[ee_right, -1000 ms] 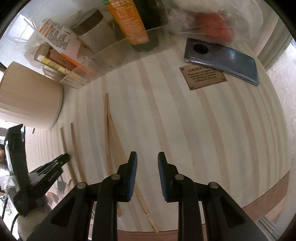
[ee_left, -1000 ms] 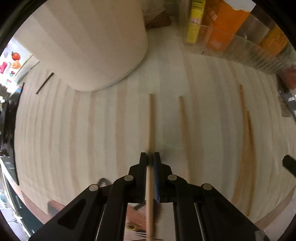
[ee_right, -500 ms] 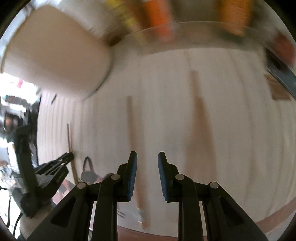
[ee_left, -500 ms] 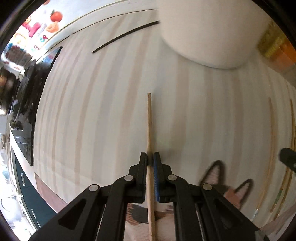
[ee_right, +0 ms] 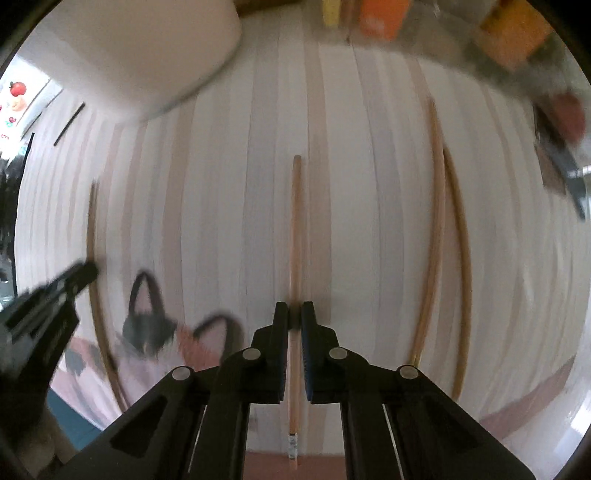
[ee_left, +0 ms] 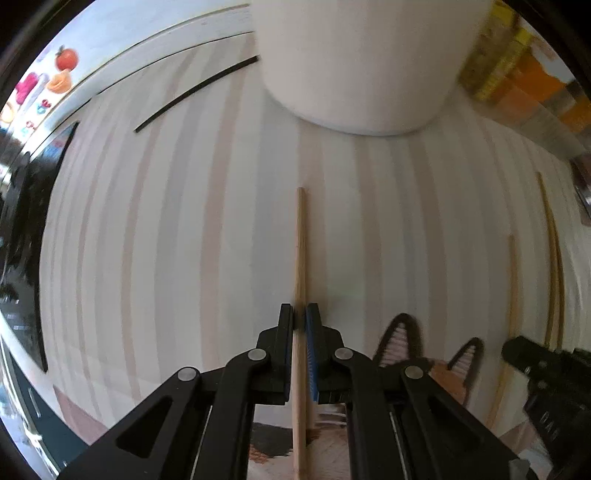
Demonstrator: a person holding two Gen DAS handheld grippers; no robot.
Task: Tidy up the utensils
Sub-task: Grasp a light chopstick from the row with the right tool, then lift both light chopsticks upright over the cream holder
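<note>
My left gripper (ee_left: pixel 300 317) is shut on a wooden chopstick (ee_left: pixel 300 251) that sticks forward above the striped counter, pointing at a round cream holder (ee_left: pixel 362 66). My right gripper (ee_right: pixel 294 315) is shut on a second wooden chopstick (ee_right: pixel 295 221) that lies along the counter. Two more chopsticks (ee_right: pixel 439 221) lie to its right, also seen at the right in the left wrist view (ee_left: pixel 552 258). The left gripper (ee_right: pixel 48 306) shows at the left of the right wrist view, with its chopstick (ee_right: pixel 92 258). The right gripper (ee_left: pixel 543 373) shows at the lower right of the left wrist view.
A thin black stick (ee_left: pixel 195 94) lies on the counter left of the holder. A clear bin with orange and yellow packages (ee_right: pixel 384 18) stands at the back. A cat picture (ee_right: pixel 173 343) sits at the counter's near edge. A dark stove surface (ee_left: pixel 26 206) is at far left.
My right gripper has swung left over the middle chopstick and closed its jaws on it. My left gripper has kept its chopstick and turned further toward the cream holder.
</note>
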